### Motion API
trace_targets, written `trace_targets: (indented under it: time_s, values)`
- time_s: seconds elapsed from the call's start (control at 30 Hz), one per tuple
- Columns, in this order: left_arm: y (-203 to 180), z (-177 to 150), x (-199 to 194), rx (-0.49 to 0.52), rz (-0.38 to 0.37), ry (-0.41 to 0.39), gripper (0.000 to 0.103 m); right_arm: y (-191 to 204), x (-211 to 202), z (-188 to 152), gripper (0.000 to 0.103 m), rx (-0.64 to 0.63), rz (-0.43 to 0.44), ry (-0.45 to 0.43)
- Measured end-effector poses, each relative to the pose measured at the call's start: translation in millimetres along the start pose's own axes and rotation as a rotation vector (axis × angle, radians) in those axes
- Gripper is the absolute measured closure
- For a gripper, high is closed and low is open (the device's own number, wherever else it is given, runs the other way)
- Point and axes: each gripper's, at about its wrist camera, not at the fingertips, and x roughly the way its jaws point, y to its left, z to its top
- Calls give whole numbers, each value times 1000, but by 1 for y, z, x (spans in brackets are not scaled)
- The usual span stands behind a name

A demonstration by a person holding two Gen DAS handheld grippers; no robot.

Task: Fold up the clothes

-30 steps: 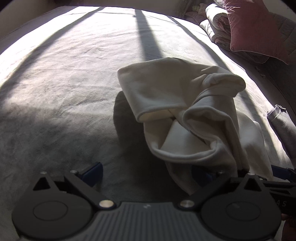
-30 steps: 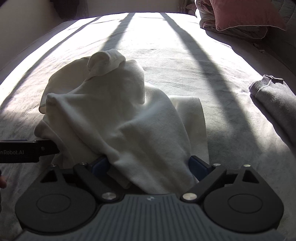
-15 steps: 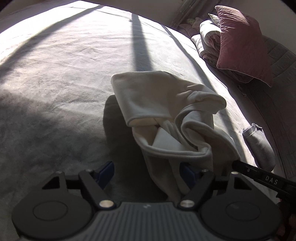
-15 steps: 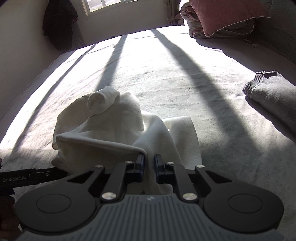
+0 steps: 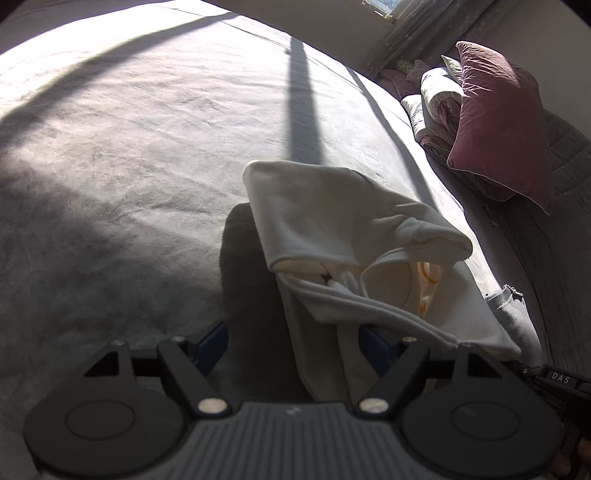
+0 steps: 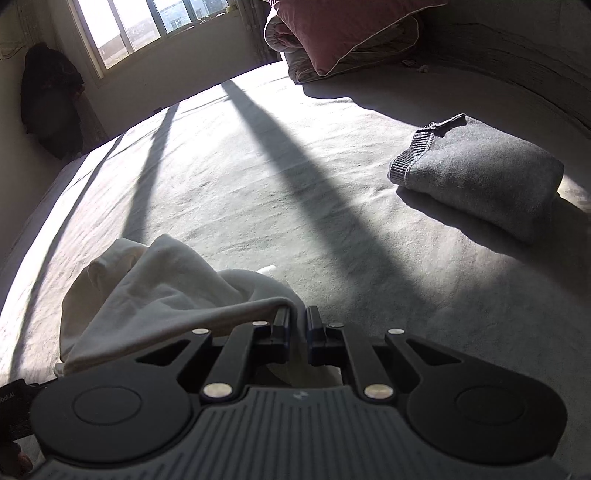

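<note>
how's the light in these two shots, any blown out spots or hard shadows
Left wrist view: sun blows out the far bedsheet, a dark bar shadow crosses it, and the white garment casts a hard shadow; fisheye bends the bed edge. Right wrist view: the window glares, long shadow stripes fall across the sheet, and the folded grey garment is sharply lit.

You see a soft matt cream garment (image 5: 332,206), a fuzzy grey bedspread (image 6: 258,177), and a ribbed-knit grey sweater (image 6: 480,173).

my crumpled sweatshirt (image 6: 166,291) lies on the bed (image 6: 258,177), left of my right gripper (image 6: 297,326); a folded sweater (image 6: 480,177) sits well right, pillows (image 6: 351,29) behind at the head.
</note>
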Motion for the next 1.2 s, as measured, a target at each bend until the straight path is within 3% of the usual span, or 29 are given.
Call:
trace_targets:
  time_s: [0.53,0.63,0.73,0.8,0.83,0.97,1.0,1.07,1.13,1.2]
  values:
    - [11,7,-14,-104,-105,-18,28,12,-9,-39,100,-213,122,175]
    - [8,6,-16,-101,-139,-22,27,14,-9,-45,97,-256,119,155]
    - [4,6,-16,-101,-177,-16,24,16,-9,-46,79,-280,104,140]
    - [0,4,-14,-96,-193,-8,23,18,-11,-46,37,-283,101,118]
    - [-2,2,-12,-96,-198,0,23,19,-13,-45,32,-284,107,97]
    - [-5,-3,-2,-128,-224,45,25,27,-9,-44,32,-320,100,78]
    - [-5,-4,0,-141,-233,60,27,28,-6,-45,32,-331,91,83]
    - [-4,-6,5,-166,-254,84,42,31,3,-47,32,-350,59,100]
    - [-3,-7,9,-185,-271,102,65,33,11,-50,32,-364,23,115]
    - [-4,-8,11,-182,-266,109,82,33,19,-52,32,-372,-10,126]
